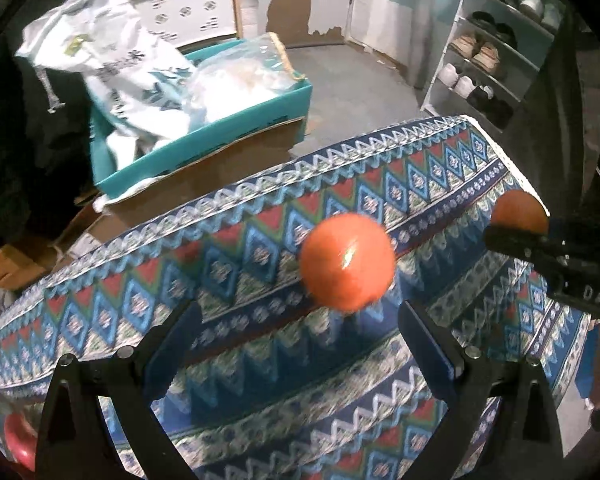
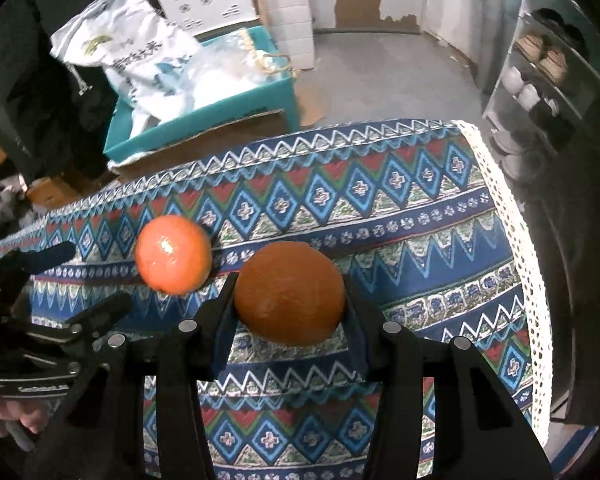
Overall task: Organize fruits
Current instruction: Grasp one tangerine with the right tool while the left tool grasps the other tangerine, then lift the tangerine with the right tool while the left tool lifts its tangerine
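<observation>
Round dull-orange fruit [image 2: 290, 294] sits clamped between the right gripper [image 2: 290, 300] fingers above the patterned desk cloth [image 2: 420, 240]; left gripper [image 1: 300, 320] fingers spread wide, empty, behind a glossy orange fruit [image 1: 347, 262]; "DAS" lettering readable

Both views are taken from the wrists, each looking steeply down along its own fingers at the patterned tablecloth [image 1: 260, 360], pretty close up. The left wrist view is set a bit further left, so the right gripper [image 1: 540, 248] is caught at its right edge. The right wrist view is set further right, and the left gripper [image 2: 60, 304] is seen at its left edge. A shiny orange fruit [image 2: 174, 260] on the cloth is shared by both, as are the teal box [image 1: 204, 148] and the shoe rack [image 1: 496, 52] beyond the table.
</observation>
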A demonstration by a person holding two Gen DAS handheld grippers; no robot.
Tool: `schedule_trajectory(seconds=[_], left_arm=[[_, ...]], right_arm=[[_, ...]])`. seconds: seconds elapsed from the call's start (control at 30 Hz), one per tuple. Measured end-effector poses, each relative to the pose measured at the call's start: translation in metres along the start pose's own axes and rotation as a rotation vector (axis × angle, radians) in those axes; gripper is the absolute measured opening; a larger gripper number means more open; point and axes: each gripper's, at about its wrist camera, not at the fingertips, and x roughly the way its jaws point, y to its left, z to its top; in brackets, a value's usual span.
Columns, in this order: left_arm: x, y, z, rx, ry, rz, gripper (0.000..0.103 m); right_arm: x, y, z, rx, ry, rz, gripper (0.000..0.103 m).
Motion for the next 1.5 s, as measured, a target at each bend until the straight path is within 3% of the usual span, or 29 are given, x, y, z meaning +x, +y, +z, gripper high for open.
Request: schedule_trajectory(seconds=[0.17,0.5,0.7,0.9,1.1,1.5], left_arm=[[0.021,-0.015,0.011,0.003,0.022,-0.03,0.099],[0.062,-0.02,0.02,-0.032,0.088,0.004,0.098],[0.066,-0.017,0.021,-0.068,0.1,-0.073,0.069],[0.062,-0.024,0.017,-0.037,0.097,-0.058,0.068],[0.043,-0.017,0.009,-0.056,0.073,-0.054,0.068],[-0.045,-0.011,0.005,-0.045,-0.074,-0.056,0.068]], right_arm=[[0.007,-0.008,0.001,0.022,0.015,-0.008,0.047],[0.008,-0.02,0.0,0.061,0.025,0.0,0.047],[0.01,-0.018,0.0,0.055,0.033,0.005,0.047],[0.009,-0.015,-0.001,0.048,0.032,0.007,0.047],[0.0,-0.01,0.0,0.029,0.012,0.007,0.047],[-0.035,0.019,0.005,-0.049,-0.051,0.02,0.047]])
